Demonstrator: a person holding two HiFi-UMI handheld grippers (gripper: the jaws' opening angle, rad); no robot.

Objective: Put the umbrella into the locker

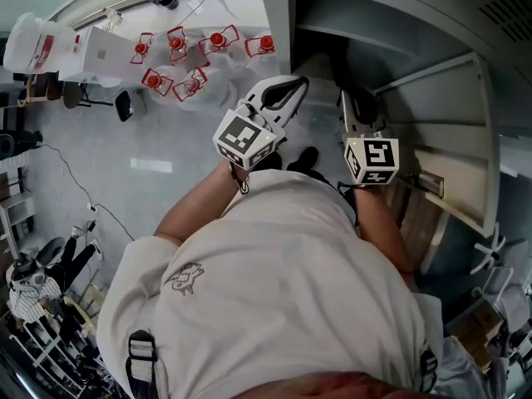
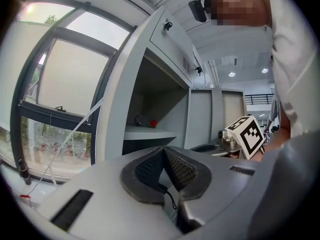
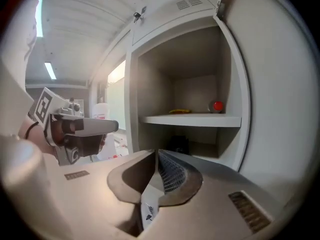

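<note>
Head view: reaching toward 12 o'clock with two bare forearms, left gripper (image 1: 298, 84) and right gripper (image 1: 346, 98) side by side before the open locker (image 1: 366, 15); six red-and-white objects (image 1: 193, 83) clustered at 10 o'clock. Left gripper view: held level, jaws pressed together on nothing; one shelf (image 2: 150, 132) at 12 o'clock bearing one red-capped item (image 2: 145, 121). Right gripper view: tipped slightly down, jaws closed and empty; two items on that shelf, the red-capped one and one yellow item (image 3: 180, 111); beneath it, at 12 o'clock, one dark bundle, apparently the umbrella (image 3: 177, 144).

Items (image 3: 216, 106) on shelf (image 3: 190, 119) inside locker (image 3: 192, 86)
</note>
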